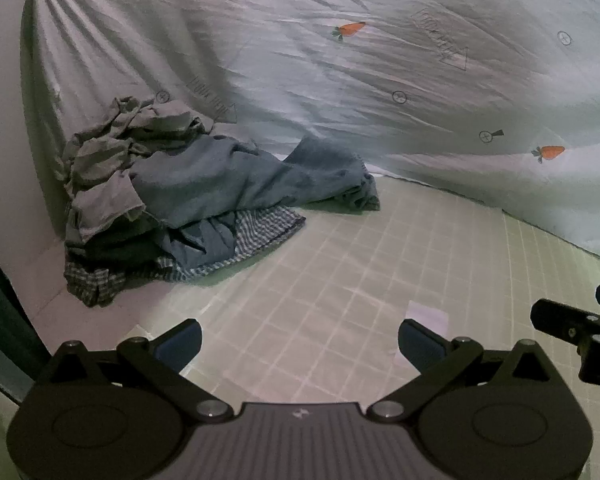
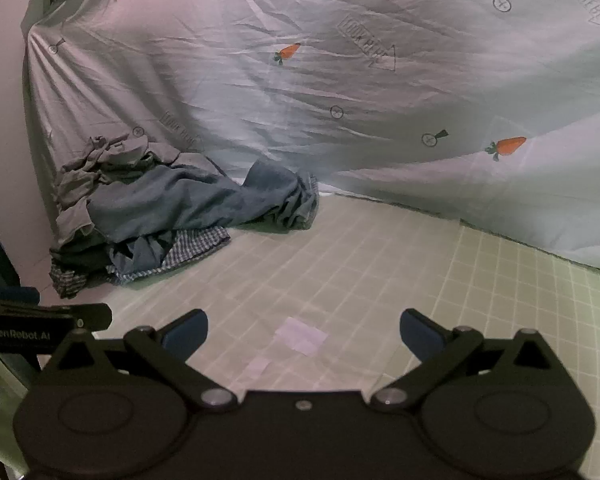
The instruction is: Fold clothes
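While both hover: left gripper (image 1: 299, 342) released | right gripper (image 2: 303, 332) released | clothes pile (image 1: 188, 196) apparently untouched

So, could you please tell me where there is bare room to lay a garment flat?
The grid mat is bare between both open grippers and the carrot-print sheet. Only its far-left corner, holding the clothes pile, is crowded.

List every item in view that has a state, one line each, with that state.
left tool: open, holding nothing, above the grid mat.
right tool: open, holding nothing, above the grid mat.
pile of clothes: unfolded, heaped at the mat's far left against the backdrop.
blue garment: crumpled, spread across the pile.
grey garment: rumpled, on the pile's left.
checked garment: at the bottom, partly covered.
grid mat: laid flat.
carrot-print sheet: hanging, wrinkled.
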